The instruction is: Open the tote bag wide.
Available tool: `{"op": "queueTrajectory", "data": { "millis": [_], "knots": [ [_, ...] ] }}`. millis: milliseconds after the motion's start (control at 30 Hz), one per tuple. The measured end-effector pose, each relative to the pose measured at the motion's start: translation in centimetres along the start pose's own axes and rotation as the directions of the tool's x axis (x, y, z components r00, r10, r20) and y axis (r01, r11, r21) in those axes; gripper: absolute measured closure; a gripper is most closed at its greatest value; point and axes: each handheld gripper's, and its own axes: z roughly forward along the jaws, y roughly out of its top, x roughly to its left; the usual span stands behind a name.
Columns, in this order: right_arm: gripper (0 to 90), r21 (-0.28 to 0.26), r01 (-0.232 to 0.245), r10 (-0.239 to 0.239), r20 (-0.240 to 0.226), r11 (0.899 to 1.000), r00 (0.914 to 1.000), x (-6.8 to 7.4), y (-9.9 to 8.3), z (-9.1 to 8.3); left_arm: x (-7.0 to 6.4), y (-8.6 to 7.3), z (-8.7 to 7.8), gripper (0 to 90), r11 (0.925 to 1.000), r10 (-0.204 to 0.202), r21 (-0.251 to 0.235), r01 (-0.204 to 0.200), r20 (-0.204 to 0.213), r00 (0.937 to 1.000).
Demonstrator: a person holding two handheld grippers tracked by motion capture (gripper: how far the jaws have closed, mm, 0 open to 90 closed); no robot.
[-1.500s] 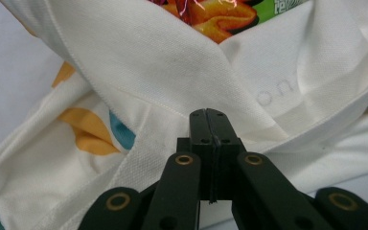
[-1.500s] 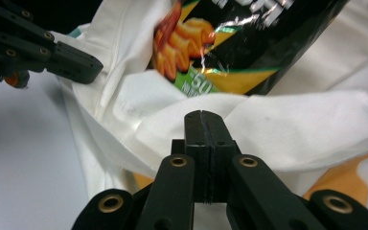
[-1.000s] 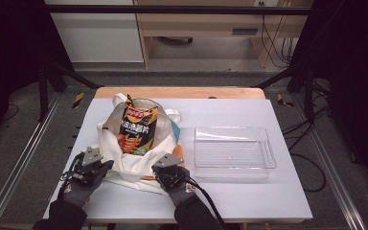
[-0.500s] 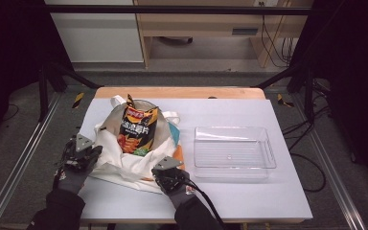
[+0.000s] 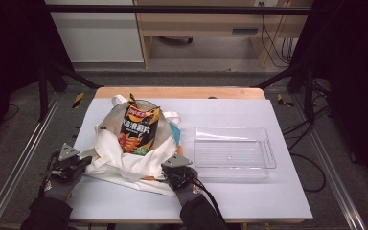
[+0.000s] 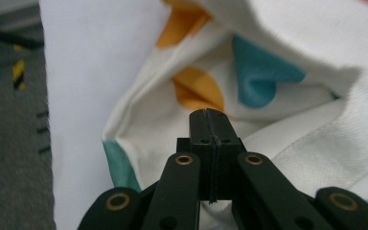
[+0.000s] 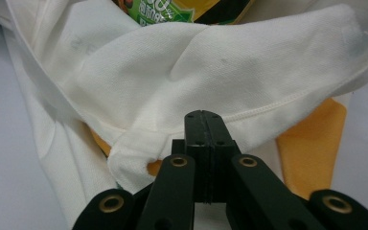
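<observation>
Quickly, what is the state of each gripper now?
Left gripper: jaws shut; a grip on the tote bag cannot be told.
Right gripper: jaws shut at the bag's hem; grip unclear.

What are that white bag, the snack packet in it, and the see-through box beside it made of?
The tote bag looks like matte woven cotton: the right gripper view shows its weave, a stitched hem and soft folds. The snack packet seems to be glossy printed plastic film or foil, crinkled and shiny. The clear tray is probably rigid transparent plastic: the table shows through it and its rims catch the light.
</observation>
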Motion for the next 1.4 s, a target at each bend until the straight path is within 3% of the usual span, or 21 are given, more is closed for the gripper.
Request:
{"op": "queueTrajectory", "data": {
  "millis": [67,133,233,367,433,467,567,633,700,733,833,1033,1067,1233,1400],
  "knots": [
    [90.0,-0.004,0.001,-0.001,-0.004,1.0,1.0,-0.1,0.0,0.0,-0.3,0.9,-1.2,89.4,0.9967,0.004,-0.081,-0.004,-0.012,0.9999],
    [90.0,-0.005,0.0,0.0,-0.007,1.0,1.0,-0.1,0.0,0.0,-0.5,2.0,-2.2,89.4,0.9884,-0.002,-0.152,0.0,-0.012,0.9999],
    [90.0,-0.003,-0.002,0.002,-0.015,1.0,0.9999,0.0,-0.1,0.1,-0.9,3.6,-2.3,89.5,0.9819,0.03,-0.187,-0.029,0.003,0.9995],
    [90.0,-0.003,-0.005,0.005,-0.023,1.0,0.9997,0.0,0.0,0.2,-1.4,5.0,0.2,89.4,0.9831,0.087,-0.158,-0.092,-0.04,0.9954],
    [90.0,-0.004,-0.007,0.006,-0.028,1.0,0.9996,-0.1,0.0,0.1,-1.1,5.1,2.0,89.3,0.9893,0.098,-0.102,-0.104,-0.058,0.9935],
    [90.0,-0.004,-0.007,0.006,-0.028,1.0,0.9996,-0.1,0.0,0.1,-1.1,5.1,2.0,89.3,0.9893,0.098,-0.102,-0.104,-0.058,0.9935],
    [90.0,-0.005,-0.004,0.004,-0.03,1.0,0.9995,-0.1,0.0,0.1,-1.1,4.6,3.1,89.4,0.9928,0.112,-0.033,-0.115,-0.095,0.9892],
    [90.0,-0.006,0.0,-0.001,-0.026,1.0,0.9997,-0.1,0.0,0.1,-1.0,4.0,3.8,89.4,0.9917,0.126,0.041,-0.122,-0.112,0.9857],
    [90.0,-0.006,0.0,0.0,-0.015,1.0,0.9999,-0.2,0.0,0.1,-0.6,3.2,4.3,89.4,0.9921,0.109,0.072,-0.102,-0.094,0.9896],
    [90.0,-0.003,-0.004,0.004,-0.004,1.0,1.0,-0.3,0.0,0.0,-0.2,2.5,4.6,89.5,0.9938,0.072,0.089,-0.067,-0.063,0.9954],
    [90.0,0.0,0.003,-0.003,0.026,1.0,0.9997,-0.5,0.0,0.0,0.1,2.3,4.5,89.5,0.9938,0.042,0.104,-0.038,-0.039,0.9984],
    [90.0,0.019,-0.013,0.011,0.089,1.0,0.996,-1.0,-0.4,-0.1,0.0,1.5,4.5,89.5,0.9893,0.03,0.143,-0.029,-0.01,0.9995],
    [90.0,0.049,-0.003,-0.003,0.118,0.999,0.993,-1.1,-0.8,-0.1,0.0,1.3,4.5,89.5,0.9891,0.021,0.146,-0.02,-0.006,0.9998],
    [90.0,0.038,-0.052,0.048,0.103,0.998,0.9935,-1.3,-1.7,-0.1,0.2,1.0,4.5,89.6,0.988,-0.014,0.154,0.011,0.019,0.9997],
    [90.0,0.036,-0.052,0.048,0.11,0.998,0.9928,-1.3,-1.9,-0.1,0.1,0.3,4.3,89.5,0.9886,-0.034,0.148,0.027,0.041,0.9986]
  ]
}}
